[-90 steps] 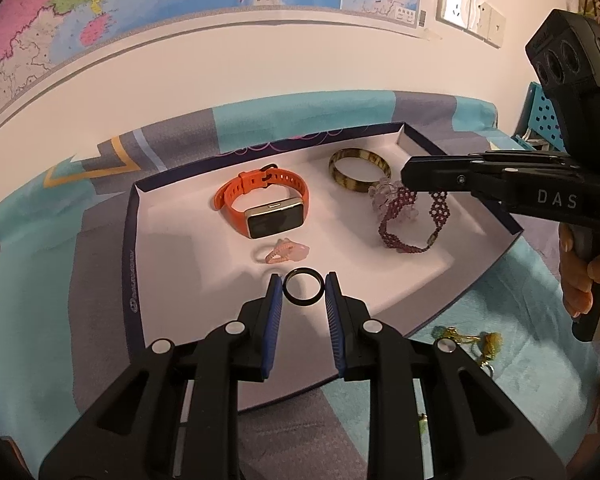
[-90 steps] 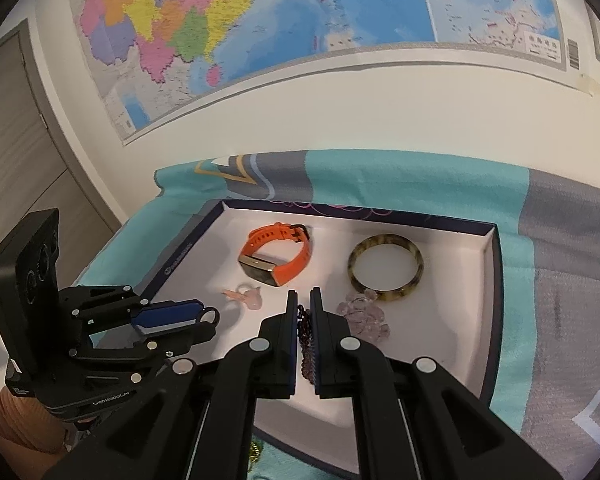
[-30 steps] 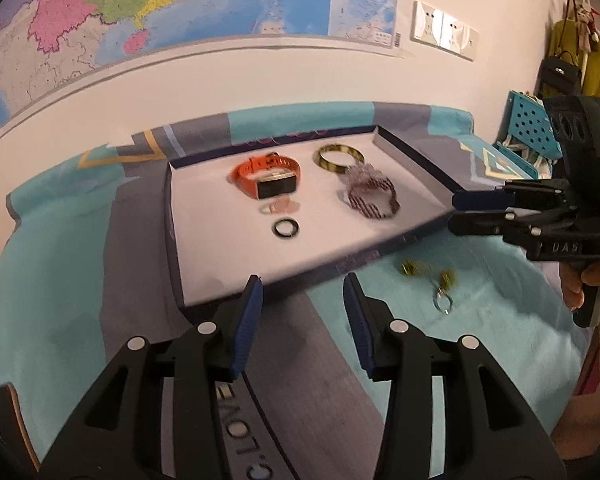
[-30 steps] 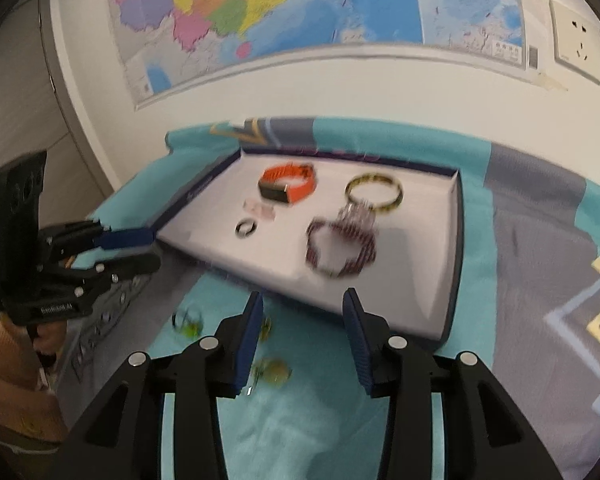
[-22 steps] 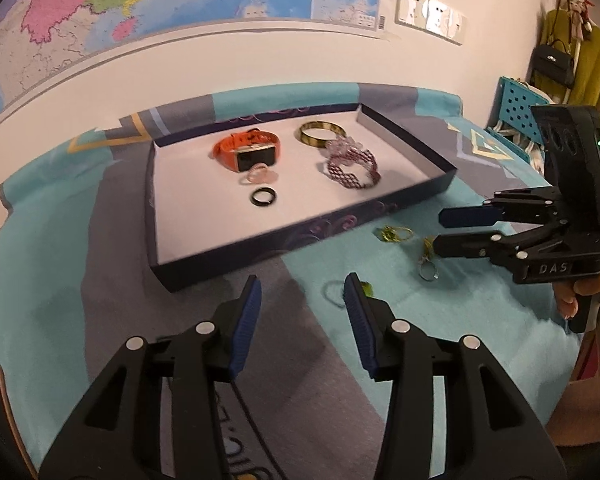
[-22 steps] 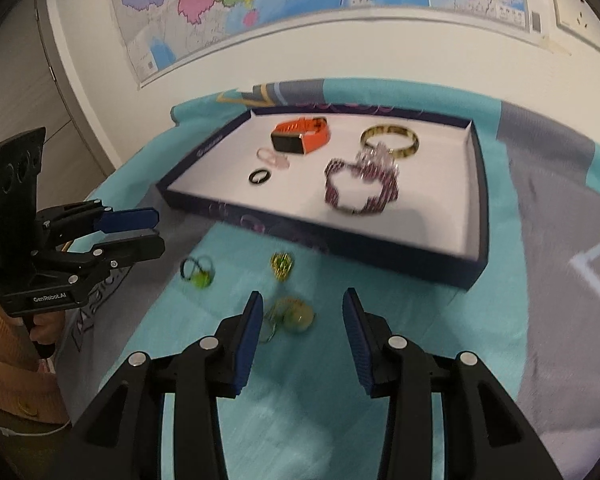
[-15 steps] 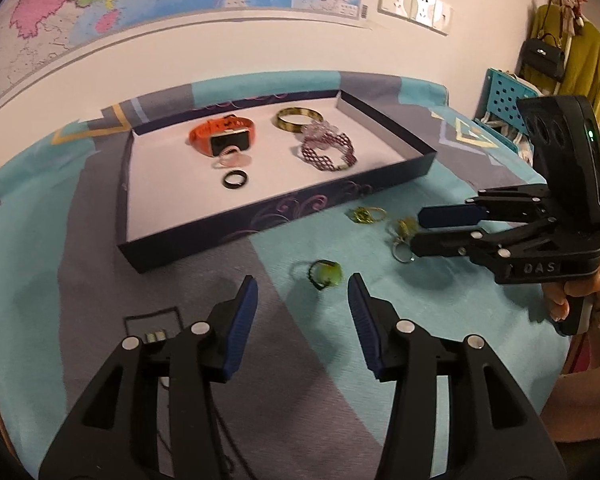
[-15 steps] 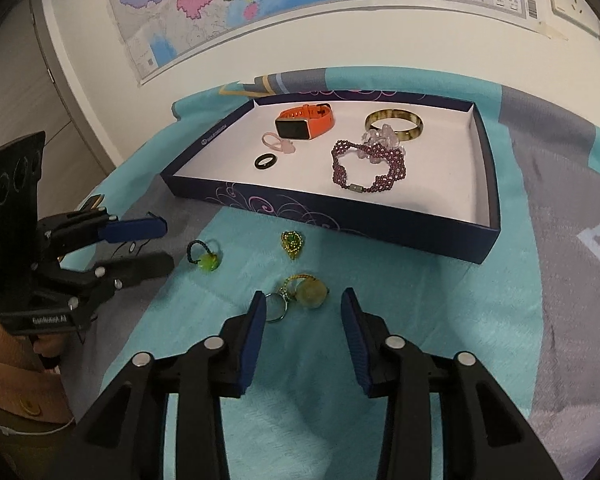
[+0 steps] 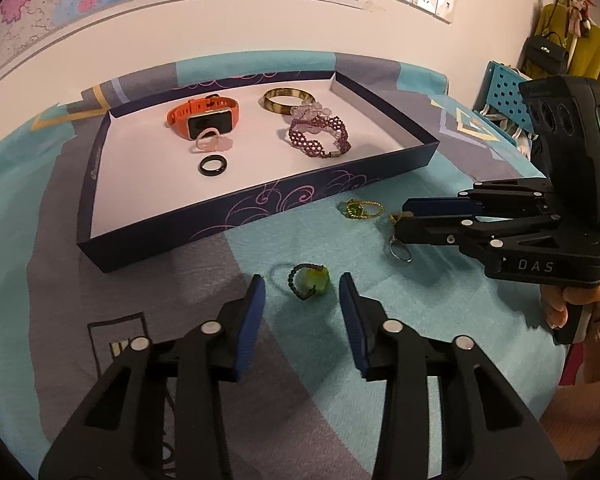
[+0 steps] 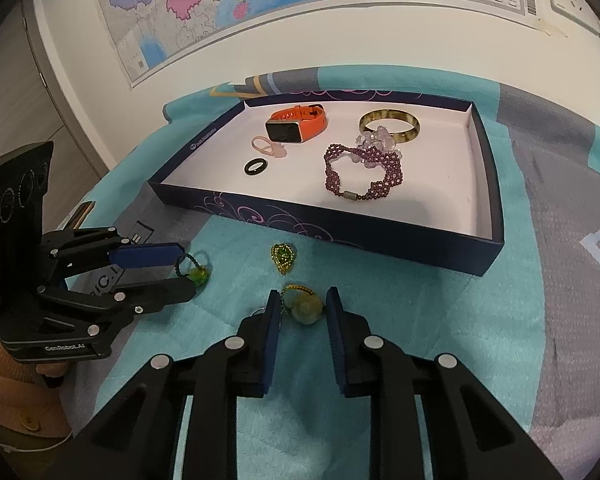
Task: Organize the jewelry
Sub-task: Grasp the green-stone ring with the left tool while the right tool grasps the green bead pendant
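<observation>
Two claws angled downward — left claw (image 9: 302,292) and right claw (image 10: 300,308) both unclenched, narrowing around trinkets.

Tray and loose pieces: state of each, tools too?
Tray: open, no lid.
Orange smartwatch: in tray, screen dark.
Purple beaded bracelet: in tray, clasped.
Green bead ring: on cloth, between left tool pads, ungripped; jaws just closing.
Stone keychain: on cloth, between right tool pads, ungripped; jaws just closing.
</observation>
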### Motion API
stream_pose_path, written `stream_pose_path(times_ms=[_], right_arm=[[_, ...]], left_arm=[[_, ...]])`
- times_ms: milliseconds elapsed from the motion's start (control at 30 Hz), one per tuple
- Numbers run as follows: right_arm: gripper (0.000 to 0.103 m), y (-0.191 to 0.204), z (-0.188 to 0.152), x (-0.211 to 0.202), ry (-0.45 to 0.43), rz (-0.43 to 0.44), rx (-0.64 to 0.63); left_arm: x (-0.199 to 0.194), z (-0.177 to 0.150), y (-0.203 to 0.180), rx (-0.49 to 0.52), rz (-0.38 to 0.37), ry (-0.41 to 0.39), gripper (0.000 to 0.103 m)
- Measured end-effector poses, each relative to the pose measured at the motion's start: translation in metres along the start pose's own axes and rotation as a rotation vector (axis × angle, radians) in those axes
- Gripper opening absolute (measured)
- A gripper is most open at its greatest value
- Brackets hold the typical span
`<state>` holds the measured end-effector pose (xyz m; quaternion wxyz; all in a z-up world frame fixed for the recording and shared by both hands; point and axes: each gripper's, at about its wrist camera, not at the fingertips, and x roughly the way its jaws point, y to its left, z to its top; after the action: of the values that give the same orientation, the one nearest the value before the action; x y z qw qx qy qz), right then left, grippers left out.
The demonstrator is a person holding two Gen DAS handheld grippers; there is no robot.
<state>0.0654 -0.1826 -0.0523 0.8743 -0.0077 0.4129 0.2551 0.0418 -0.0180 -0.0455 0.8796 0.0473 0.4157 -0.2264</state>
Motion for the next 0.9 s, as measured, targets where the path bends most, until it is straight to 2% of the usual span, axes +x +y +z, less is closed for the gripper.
stream_pose_path(times_ms=[167,400,500,633,900], right_arm=[[0.017,-0.002,0.001,0.000,-0.004,0.004,0.002],[0.015,-0.003,0.000,-0.004,-0.022,0.004,0.005],[0.015,-0.005,-0.001,-0.007,-0.031,0.009,0.013],[0.015,-0.007,-0.002,-0.010,-0.039,0.016,0.022],[0.015,-0.009,-0.002,-0.012,-0.041,0.016,0.024]], left_arm=[[0.002,0.000,-0.001,0.005,0.003,0.010,0.021],[0.000,-0.001,-0.001,0.005,-0.003,0.002,0.015],[-0.002,-0.002,-0.002,0.004,-0.009,-0.005,0.010],[-0.004,-0.002,-0.004,0.009,-0.007,-0.007,0.008],[-0.001,-0.002,-0.003,0.008,0.001,0.001,0.012]])
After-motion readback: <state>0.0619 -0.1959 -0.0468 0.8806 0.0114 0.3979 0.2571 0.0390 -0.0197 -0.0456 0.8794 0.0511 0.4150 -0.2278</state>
